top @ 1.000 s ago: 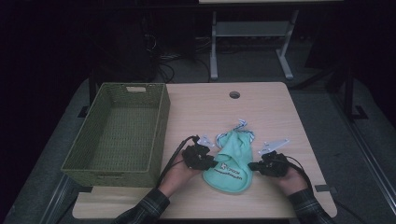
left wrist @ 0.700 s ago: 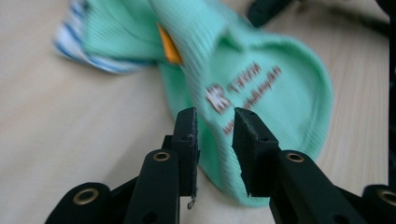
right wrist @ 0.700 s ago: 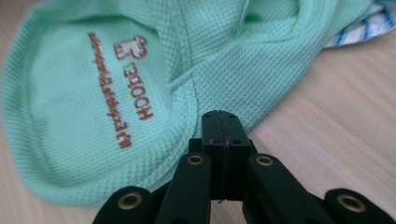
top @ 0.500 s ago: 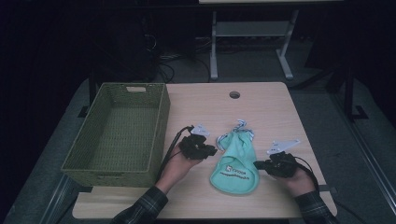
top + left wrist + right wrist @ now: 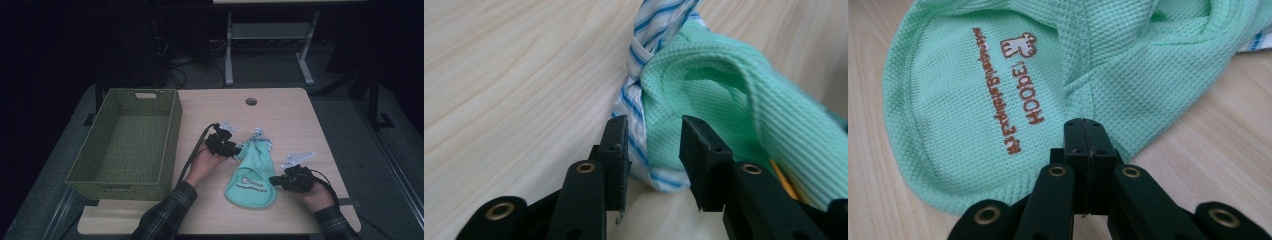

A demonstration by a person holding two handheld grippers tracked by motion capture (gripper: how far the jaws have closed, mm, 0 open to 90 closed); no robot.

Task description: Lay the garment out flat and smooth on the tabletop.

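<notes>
A mint-green cloth (image 5: 252, 175) with brown print and blue-striped trim lies on the wooden table (image 5: 290, 115). My left gripper (image 5: 234, 152) is at the cloth's upper left edge. In the left gripper view it (image 5: 654, 150) is open, its jaws either side of the striped trim (image 5: 634, 100) and green fabric (image 5: 724, 95). My right gripper (image 5: 275, 180) is at the cloth's lower right edge. Seen in the right gripper view, it (image 5: 1083, 127) is shut on a puckered fold of the cloth (image 5: 973, 100) beside the print.
A green woven basket (image 5: 172, 135) stands on the table's left side, close to the left hand. A round cable hole (image 5: 251, 101) is near the far edge. Beyond the table are a dark floor and a metal frame (image 5: 230, 45).
My left gripper has moved away from the person, up the cloth's left side to the striped end. The cloth now lies longer and narrower. The right gripper has hardly moved.
</notes>
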